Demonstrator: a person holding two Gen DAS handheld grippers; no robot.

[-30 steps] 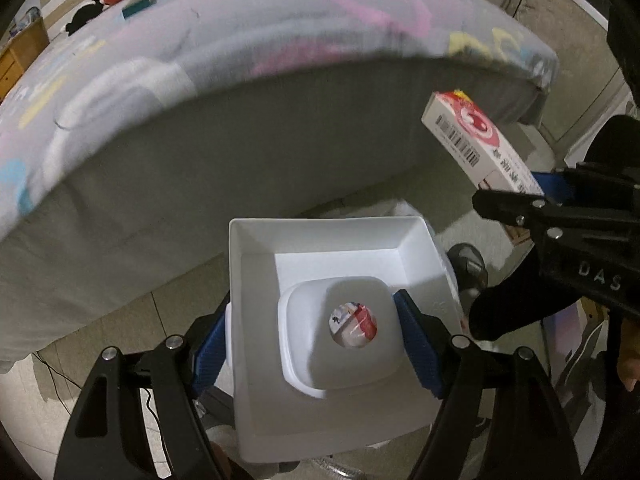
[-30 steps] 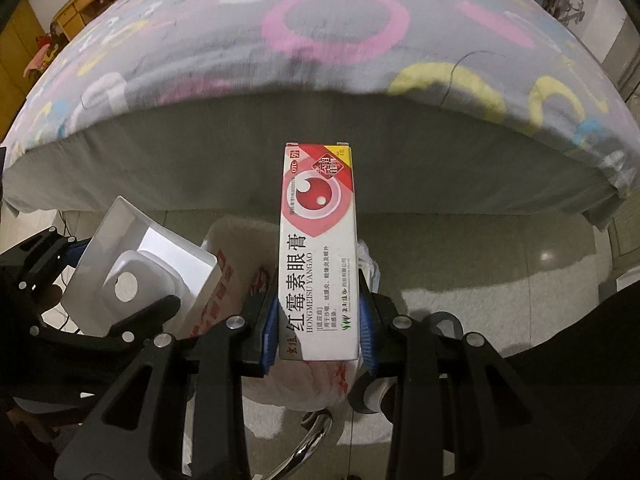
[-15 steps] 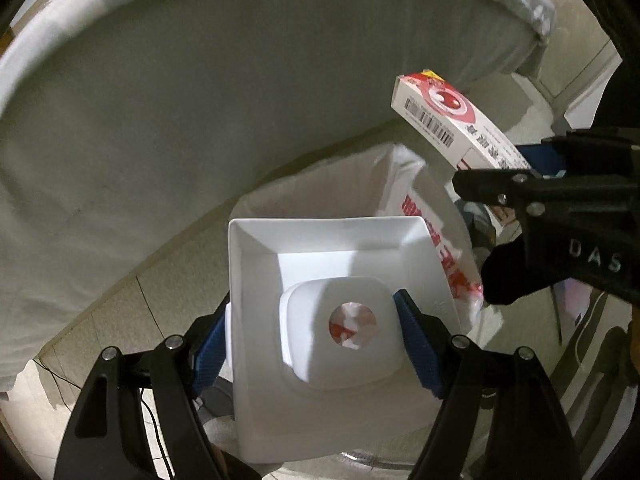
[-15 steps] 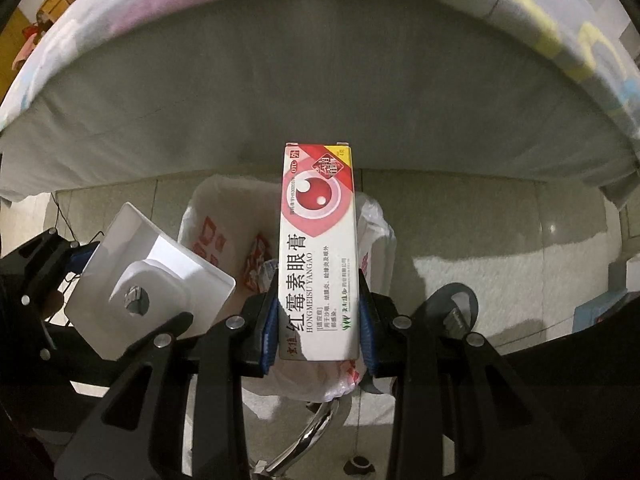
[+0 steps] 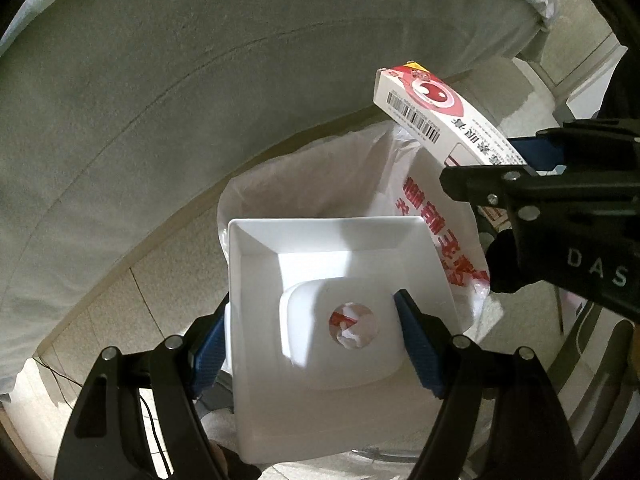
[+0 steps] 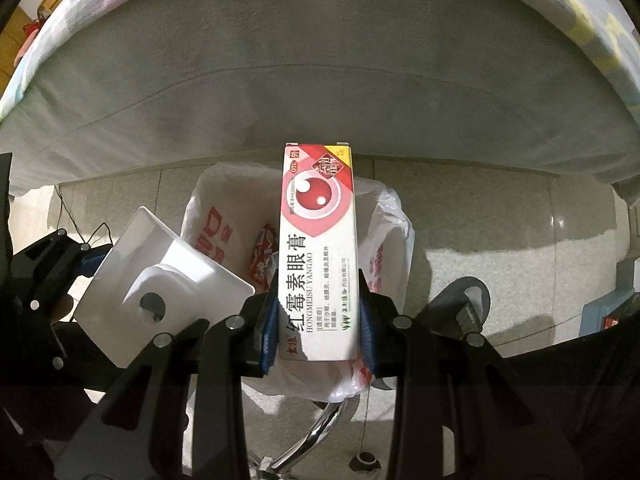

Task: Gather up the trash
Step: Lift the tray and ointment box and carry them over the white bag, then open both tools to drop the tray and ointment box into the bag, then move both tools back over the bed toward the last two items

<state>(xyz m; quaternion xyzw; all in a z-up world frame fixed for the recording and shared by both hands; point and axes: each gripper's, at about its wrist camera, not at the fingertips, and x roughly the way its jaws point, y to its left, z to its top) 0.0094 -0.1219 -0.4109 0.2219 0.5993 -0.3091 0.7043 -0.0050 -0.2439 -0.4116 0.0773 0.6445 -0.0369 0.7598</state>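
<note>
1. Step in hand, as judged: disposal. Both items poised over the lined trash bin [image 6: 384,216] on the tiled floor [image 6: 500,208], beside the bed [image 6: 320,80].
2. Left gripper [image 5: 316,344]: jaws closed part-way on the raised centre of the white plastic tray [image 5: 256,264], one blue pad on each side. Tray held over the near-left part of the bin mouth, with the bag liner visible through its round hole.
3. Right gripper [image 6: 318,328]: jaws closed on the lower end of the ointment box [image 6: 318,240], narrow sides clamped. Box pointing forward over the bin opening, above red wrappers already inside.
4. Next move, as judged: spread the right jaws fully to drop the box straight into the liner; then shift the tray further over the opening and release.
5. Caution: tray is wide relative to the bin mouth; possible catch on the rim or on the loose bag edge. Grippers close together; keep clear of contact.
</note>
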